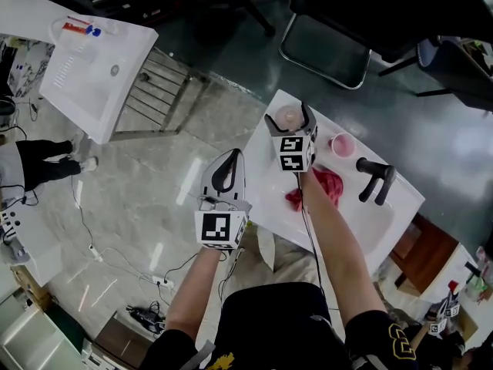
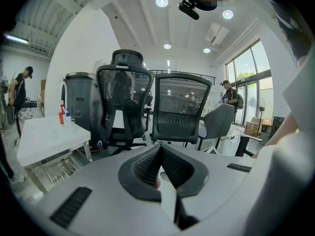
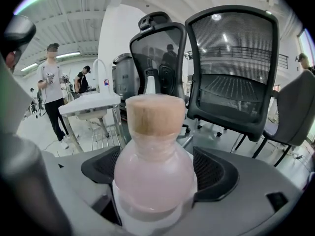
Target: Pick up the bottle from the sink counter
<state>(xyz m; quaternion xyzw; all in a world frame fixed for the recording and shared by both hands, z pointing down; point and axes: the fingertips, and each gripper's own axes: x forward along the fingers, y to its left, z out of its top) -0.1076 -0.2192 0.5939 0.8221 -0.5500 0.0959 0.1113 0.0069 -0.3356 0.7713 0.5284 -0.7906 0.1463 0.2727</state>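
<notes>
From the head view, the right hand-held gripper point(image 1: 288, 122) is over the white desk point(image 1: 271, 177). Its jaws are spread either side of the pink bottle point(image 1: 289, 116), which stands near the desk's far corner. The left hand-held gripper point(image 1: 229, 160) hangs over the floor point(image 1: 139, 199).

In the left gripper view, the jaws are pressed together with nothing between them.

In the right gripper view, the bottle point(image 3: 155, 166) stands upright between wide-apart pads point(image 3: 215, 173) that do not pinch it.
</notes>
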